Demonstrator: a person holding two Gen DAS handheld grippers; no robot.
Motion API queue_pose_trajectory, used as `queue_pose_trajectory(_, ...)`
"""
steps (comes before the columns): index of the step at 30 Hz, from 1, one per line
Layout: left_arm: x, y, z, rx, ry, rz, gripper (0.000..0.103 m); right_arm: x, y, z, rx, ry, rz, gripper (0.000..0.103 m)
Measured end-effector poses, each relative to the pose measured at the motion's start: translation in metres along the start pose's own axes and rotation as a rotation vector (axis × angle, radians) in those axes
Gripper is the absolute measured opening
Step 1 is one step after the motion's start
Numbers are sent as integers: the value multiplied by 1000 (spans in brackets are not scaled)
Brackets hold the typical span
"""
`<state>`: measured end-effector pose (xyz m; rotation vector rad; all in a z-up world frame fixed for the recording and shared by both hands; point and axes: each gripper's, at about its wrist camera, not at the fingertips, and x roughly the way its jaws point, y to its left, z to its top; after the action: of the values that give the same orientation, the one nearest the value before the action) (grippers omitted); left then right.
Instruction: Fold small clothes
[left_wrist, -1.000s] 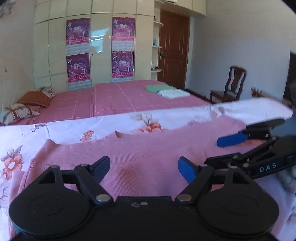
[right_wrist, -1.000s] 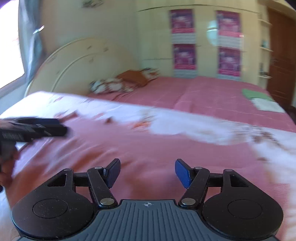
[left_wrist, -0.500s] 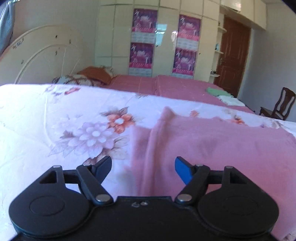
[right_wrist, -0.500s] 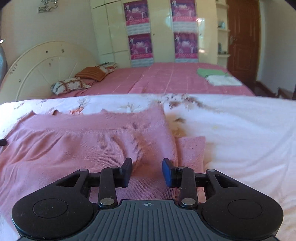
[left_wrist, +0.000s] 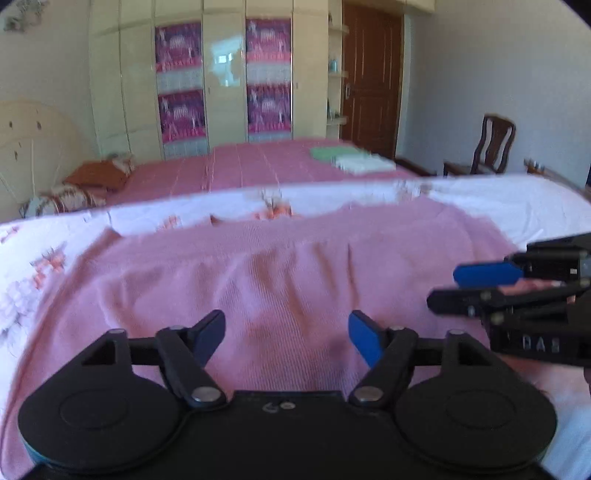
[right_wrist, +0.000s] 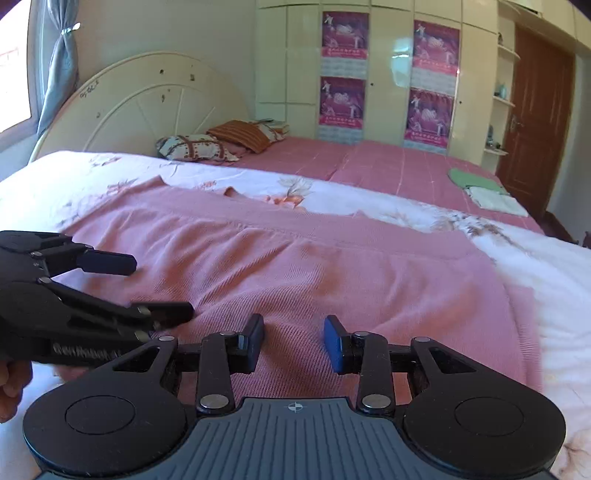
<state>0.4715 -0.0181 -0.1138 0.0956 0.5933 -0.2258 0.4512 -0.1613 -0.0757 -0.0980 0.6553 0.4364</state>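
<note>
We're hovering both grippers over the pink knit garment (right_wrist: 295, 266), which is lying spread across the floral sheet (right_wrist: 535, 266) on the near bed. It's looking mostly flat, with some ripples in the middle and a band along its far edge. We can't tell whether any fold is in yet; as far as these views show, the folding proper is not yet done.

Left gripper (left_wrist: 286, 334): its jaws have just been opening a little and are standing wide, cloth below them but nothing pinched. In the right wrist view it's reaching in from the left (right_wrist: 147, 288).

Right gripper (right_wrist: 293, 343): its jaws have just been closing and are standing part-way in, with a gap between the pads and only the knit surface under them. We're not seeing any fabric nipped. In the left wrist view it's coming in from the right (left_wrist: 465, 290).

We're judging this as positioning before a grab, likely near the closest edge.

Two folded pieces, green (right_wrist: 469, 179) and white (right_wrist: 495, 199), are sitting on the far pink bed (right_wrist: 369, 166), so some items look finished.
</note>
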Motion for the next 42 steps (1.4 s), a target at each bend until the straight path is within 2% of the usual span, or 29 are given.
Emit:
queue_pose_trajectory(1,1,-1,-4,12,11,-12,83,-9,4,-3,-20,-21,5,35)
queue_pose_trajectory(3,15,-5,-18,66,108,-5,87,-7,11,-14,-49,19,8,35)
queue_pose_trajectory(4,11,-6,-22,79,71,1,86,-1,15,-23,-63,54,-12,35)
queue_pose_trajectory(6,-4,-1,-25,91,70,11,85,-8,19,-36,-104,41,-32,35)
queue_pose_trajectory(8,-16,9,-36,119,71,57,86,-18,10,-39,-68,68,-12,35)
queue_pose_trajectory(10,-29,33,-48,63,77,65,88,-32,-6,-51,-44,85,-29,35)
queue_pose_trajectory(12,-41,58,-58,10,89,104,90,-51,-21,-65,-37,91,-59,35)
queue_pose_trajectory(14,-50,75,-58,-10,86,98,89,-70,-35,-77,7,104,-78,35)
queue_pose_trajectory(15,-55,78,-56,-7,79,109,89,-77,-40,-79,36,113,-76,42)
queue_pose_trajectory(16,-58,80,-53,0,72,142,85,-82,-44,-77,64,111,-84,42)
queue_pose_trajectory(17,-60,83,-51,4,68,176,83,-89,-49,-74,92,81,-107,42)
queue_pose_trajectory(19,-58,94,-51,-31,96,189,83,-102,-63,-67,158,8,-147,42)
queue_pose_trajectory(20,-54,101,-53,-70,124,188,84,-100,-69,-65,183,20,-180,42)
queue_pose_trajectory(21,-51,110,-56,-118,143,171,86,-92,-75,-66,196,72,-201,42)
queue_pose_trajectory(22,-52,116,-58,-142,128,155,86,-79,-78,-72,183,156,-214,38)
queue_pose_trajectory(24,-54,114,-56,-117,139,175,85,-82,-79,-83,162,130,-208,36)
queue_pose_trajectory(27,-67,112,-54,-129,113,202,81,-94,-76,-71,195,150,-235,36)
queue_pose_trajectory(29,-61,117,-59,-144,163,227,83,-110,-67,-65,181,72,-245,36)
queue_pose_trajectory(31,-61,122,-63,-150,154,221,84,-114,-61,-65,163,33,-258,36)
queue_pose_trajectory(33,-62,121,-62,-134,162,227,84,-92,-61,-73,144,162,-275,36)
queue_pose_trajectory(36,-63,122,-61,-132,181,232,84,-94,-71,-79,211,160,-252,37)
queue_pose_trajectory(37,-63,122,-61,-132,185,236,87,-96,-72,-78,222,164,-251,37)
queue_pose_trajectory(39,-62,129,-64,-170,205,244,95,-98,-67,-79,201,167,-261,37)
queue_pose_trajectory(41,-64,140,-67,-236,204,219,96,-97,-65,-80,179,166,-276,37)
queue_pose_trajectory(42,-65,139,-67,-219,206,224,96,-98,-65,-79,187,168,-278,37)
